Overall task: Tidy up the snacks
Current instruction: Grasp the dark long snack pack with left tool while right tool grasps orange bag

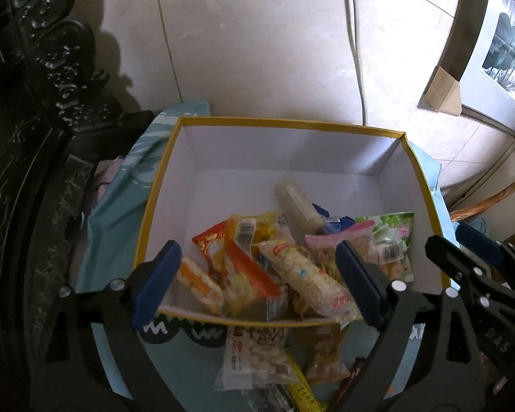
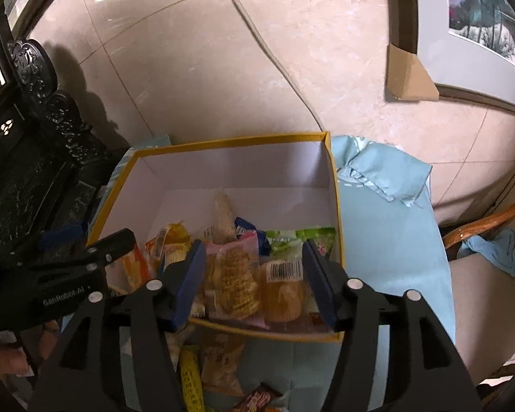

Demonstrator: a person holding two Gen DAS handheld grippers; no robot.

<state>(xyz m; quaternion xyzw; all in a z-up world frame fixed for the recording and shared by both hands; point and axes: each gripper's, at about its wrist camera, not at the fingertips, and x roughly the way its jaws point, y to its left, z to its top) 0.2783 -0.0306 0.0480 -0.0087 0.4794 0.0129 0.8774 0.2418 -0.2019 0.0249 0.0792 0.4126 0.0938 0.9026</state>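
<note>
A yellow-rimmed box with white inside point(image 1: 274, 124) point(image 2: 230, 142) stands on a light blue cloth. Several snack packets lie piled in its near half, among them a long rice-cracker packet point(image 1: 309, 278) and a pink packet of crackers point(image 2: 233, 274). My left gripper point(image 1: 257, 281) is open and empty, its blue pads over the box's near edge. My right gripper point(image 2: 254, 285) is open and empty, over the box's near right part. More packets lie on the cloth in front of the box, such as a white packet of round sweets point(image 1: 254, 357) and a yellow bar point(image 2: 192, 381).
Dark carved wooden furniture point(image 1: 34, 137) stands left of the table. A tiled wall with a hanging cable point(image 1: 357, 51) is behind. A wooden chair point(image 2: 487, 226) with a blue cloth is at right. The right gripper also shows in the left wrist view point(image 1: 470, 261).
</note>
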